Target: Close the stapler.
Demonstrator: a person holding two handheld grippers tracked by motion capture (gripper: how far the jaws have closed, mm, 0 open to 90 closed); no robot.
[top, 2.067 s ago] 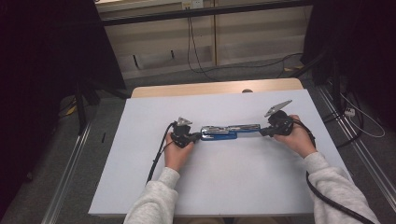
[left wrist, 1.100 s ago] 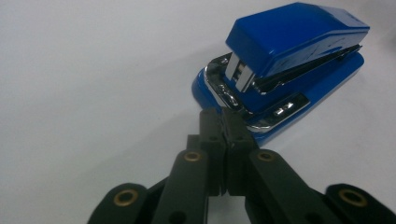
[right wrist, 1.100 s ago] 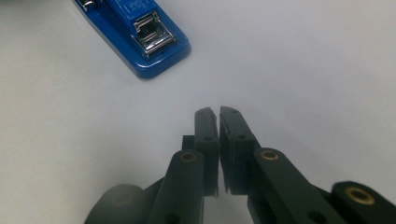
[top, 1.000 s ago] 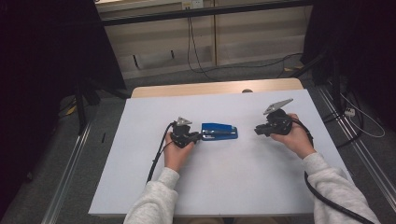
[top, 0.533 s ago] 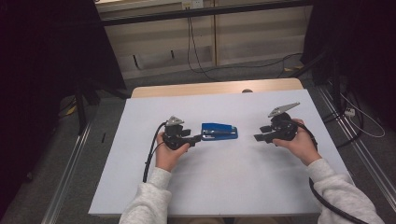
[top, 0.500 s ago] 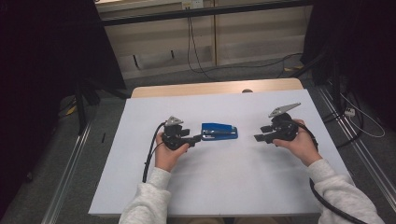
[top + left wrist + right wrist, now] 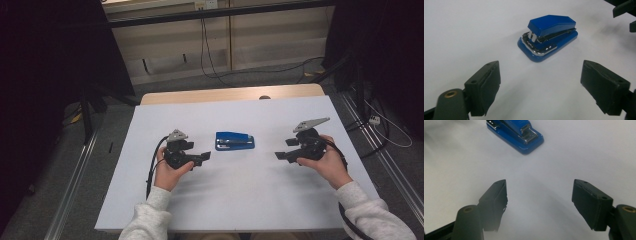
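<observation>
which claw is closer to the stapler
The left claw: in the high view only a short gap separates it from the stapler, while the right claw sits farther off on the other side.

From where I steer, the blue stapler point(image 7: 235, 141) is the one obstacle on the white table point(image 7: 235, 200), lying closed between my left gripper point(image 7: 204, 157) and right gripper point(image 7: 280, 155), with bare surface on each side of it. Both sets of jaws stand wide apart. Each gripper has a bare lane of tabletop ahead to the stapler.
</observation>
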